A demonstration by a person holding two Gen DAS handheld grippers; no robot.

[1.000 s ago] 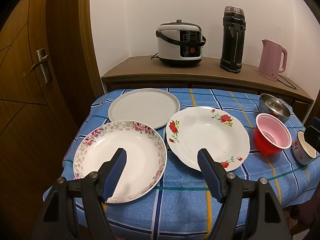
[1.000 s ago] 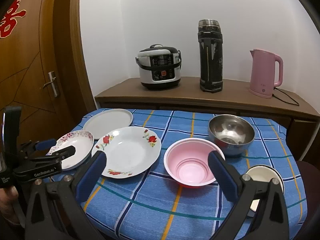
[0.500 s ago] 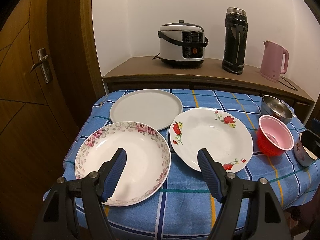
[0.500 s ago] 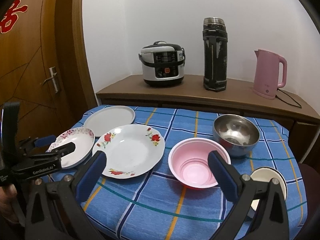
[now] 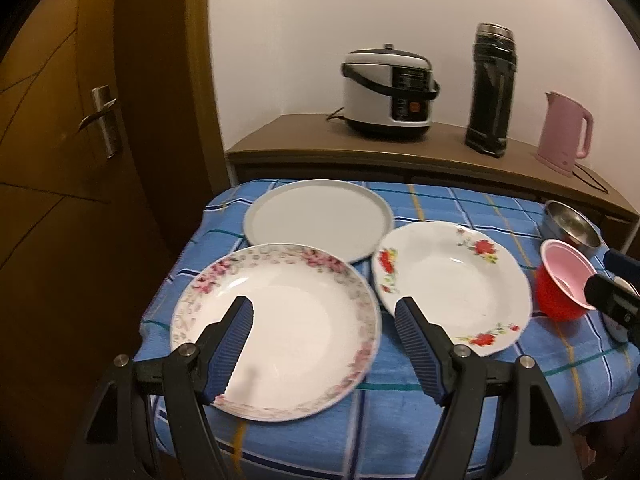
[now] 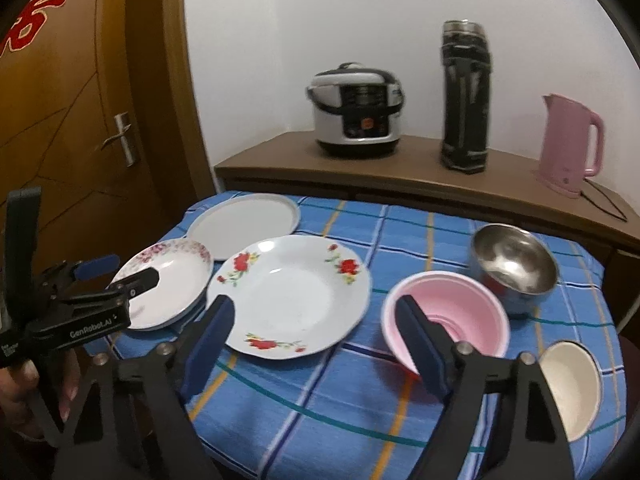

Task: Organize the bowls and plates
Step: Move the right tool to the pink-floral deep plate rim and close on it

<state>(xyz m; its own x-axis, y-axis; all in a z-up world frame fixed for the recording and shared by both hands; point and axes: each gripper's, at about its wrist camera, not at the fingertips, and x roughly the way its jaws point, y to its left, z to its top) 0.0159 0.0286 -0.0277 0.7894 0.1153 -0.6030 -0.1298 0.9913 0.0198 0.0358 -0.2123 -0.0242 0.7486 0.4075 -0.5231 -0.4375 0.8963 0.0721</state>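
Observation:
Three plates lie on the blue checked tablecloth (image 5: 400, 400): a pink-floral plate (image 5: 280, 320) (image 6: 168, 284), a plain grey plate (image 5: 318, 220) (image 6: 244, 224) behind it, and a red-flower plate (image 5: 448, 280) (image 6: 292, 292). To their right stand a pink bowl (image 6: 452, 320) (image 5: 564, 280), a steel bowl (image 6: 514, 264) (image 5: 570, 226) and a small cream bowl (image 6: 572, 388). My left gripper (image 5: 323, 308) (image 6: 128, 270) hovers open over the pink-floral plate, holding nothing. My right gripper (image 6: 314, 304) (image 5: 612, 280) is above the near edge of the red-flower plate; its jaws are closing with nothing gripped.
A wooden sideboard (image 6: 400, 184) behind the table carries a rice cooker (image 6: 356, 112), a tall black flask (image 6: 464, 96) and a pink kettle (image 6: 568, 144). A wooden door (image 5: 80, 160) stands at the left. A person's hand (image 6: 24, 384) holds the left gripper.
Both views have slid left along the table, so the dishes sit further right in each picture. The right gripper's jaws stand narrower than before. The left jaws keep the same gap.

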